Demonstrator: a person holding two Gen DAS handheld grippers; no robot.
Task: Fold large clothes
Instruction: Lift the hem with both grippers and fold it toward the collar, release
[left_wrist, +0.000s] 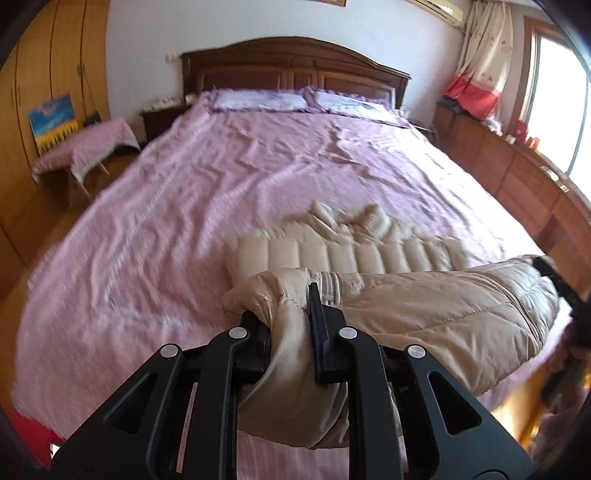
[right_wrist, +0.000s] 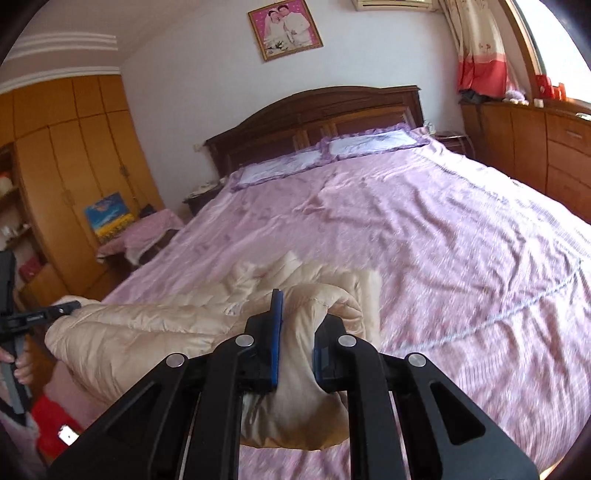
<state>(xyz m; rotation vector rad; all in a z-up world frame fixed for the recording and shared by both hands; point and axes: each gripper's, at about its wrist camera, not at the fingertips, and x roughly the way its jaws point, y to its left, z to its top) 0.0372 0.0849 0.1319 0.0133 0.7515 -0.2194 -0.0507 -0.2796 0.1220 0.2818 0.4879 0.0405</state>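
Handling note: your left claw (left_wrist: 291, 325) and right claw (right_wrist: 295, 343) are each clamped on a bunched hem corner of the beige puffer jacket (left_wrist: 424, 310), lifted over the pink bed (left_wrist: 184, 206); it's light, puffy, slippery, so keep gripping stitched seams.

Beige puffer jacket (left_wrist: 424, 314) in left gripper (left_wrist: 291, 325) above pink bedspread (left_wrist: 184, 206)

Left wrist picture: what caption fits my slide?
Left gripper lifting a puffy beige quilted jacket above the pink-covered bed.
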